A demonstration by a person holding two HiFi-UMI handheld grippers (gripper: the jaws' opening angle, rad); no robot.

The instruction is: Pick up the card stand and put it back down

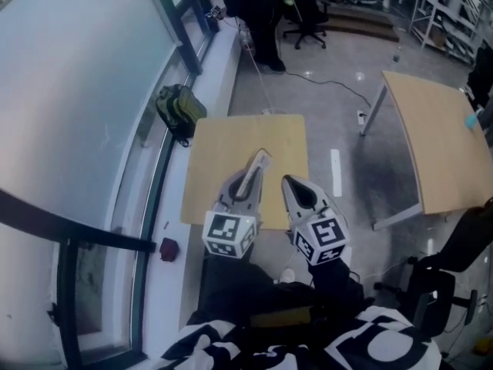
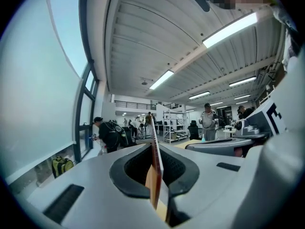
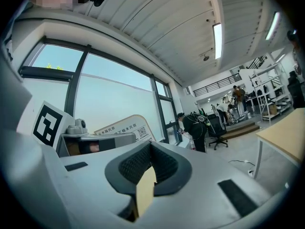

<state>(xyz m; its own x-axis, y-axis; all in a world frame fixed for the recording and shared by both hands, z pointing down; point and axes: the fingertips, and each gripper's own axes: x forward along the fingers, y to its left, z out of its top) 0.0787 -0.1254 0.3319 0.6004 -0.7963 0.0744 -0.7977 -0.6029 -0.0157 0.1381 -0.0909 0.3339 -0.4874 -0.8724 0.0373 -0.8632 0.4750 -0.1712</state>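
Observation:
The card stand [image 1: 257, 166], a thin white card with a rounded top, sticks out of my left gripper [image 1: 250, 179] over the small wooden table [image 1: 231, 141]. In the left gripper view the card stand [image 2: 153, 135] shows edge-on, and the left gripper [image 2: 155, 151] is shut on it. My right gripper [image 1: 291, 183] hangs just right of it, also over the table. In the right gripper view the right gripper [image 3: 150, 149] is shut with nothing between its pads, and the printed card stand [image 3: 123, 127] shows at left, above the left gripper's body [image 3: 90, 144].
A green backpack [image 1: 179, 110] lies on the floor by the window wall at left. A red object [image 1: 169, 248] sits near the sill. A second wooden table [image 1: 439, 137] stands at right, with a cable on the floor between. An office chair [image 1: 308, 14] and people are far back.

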